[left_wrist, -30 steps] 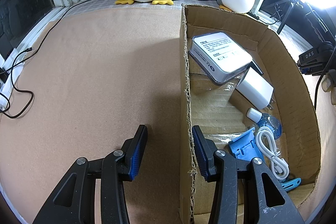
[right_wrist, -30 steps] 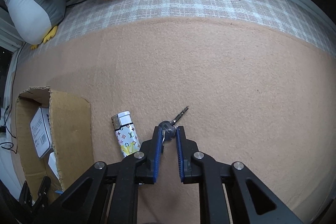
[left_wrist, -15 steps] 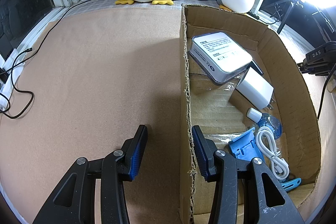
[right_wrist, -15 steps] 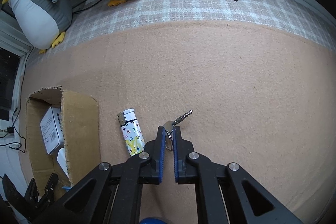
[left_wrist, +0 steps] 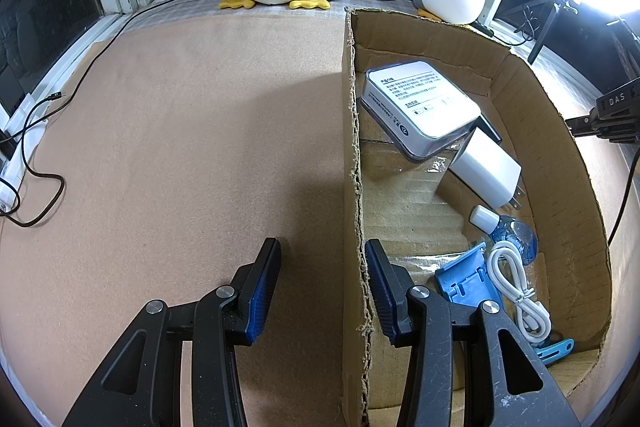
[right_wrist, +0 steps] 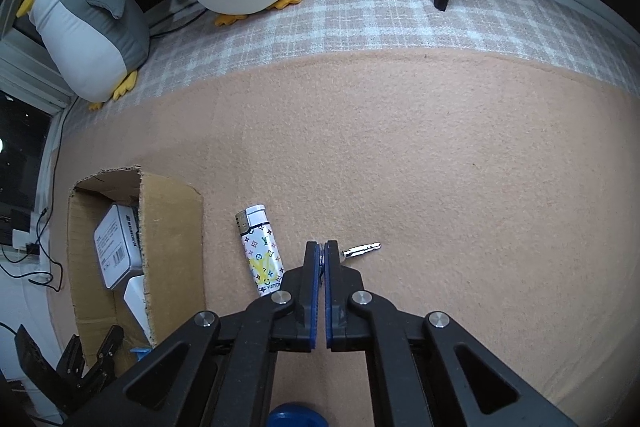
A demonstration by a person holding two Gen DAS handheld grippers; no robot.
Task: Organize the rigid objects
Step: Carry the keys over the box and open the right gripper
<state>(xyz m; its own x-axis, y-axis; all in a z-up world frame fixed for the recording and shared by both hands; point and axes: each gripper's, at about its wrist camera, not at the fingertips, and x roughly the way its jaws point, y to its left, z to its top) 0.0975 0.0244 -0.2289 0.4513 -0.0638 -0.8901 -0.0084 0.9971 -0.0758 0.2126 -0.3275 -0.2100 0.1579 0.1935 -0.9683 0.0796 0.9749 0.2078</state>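
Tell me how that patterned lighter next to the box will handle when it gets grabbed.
The lighter looks like a rigid, slim plastic body, so it probably won't flex between the pads. Its glossy printed shell may be a bit slippery. Lying flat on the fuzzy carpet, it seems unlikely to roll, and is likely light.

Small silver metal key (right_wrist: 361, 249), clamped at its head between closed blue-padded fingers, blade sticking out to the right over peach felt. Just left of it, flat on the felt: white monogram-printed lighter (right_wrist: 260, 249), metal cap pointing away. Further left, open brown cardboard box (left_wrist: 556, 131), holding a white-labelled rectangular tin (left_wrist: 420, 107), tilted, a white plug-in charger cube (left_wrist: 486, 167), a small clear blue bottle with white cap (left_wrist: 508, 229), a coiled white cable (left_wrist: 516, 287) and a blue plastic bracket (left_wrist: 466, 283).
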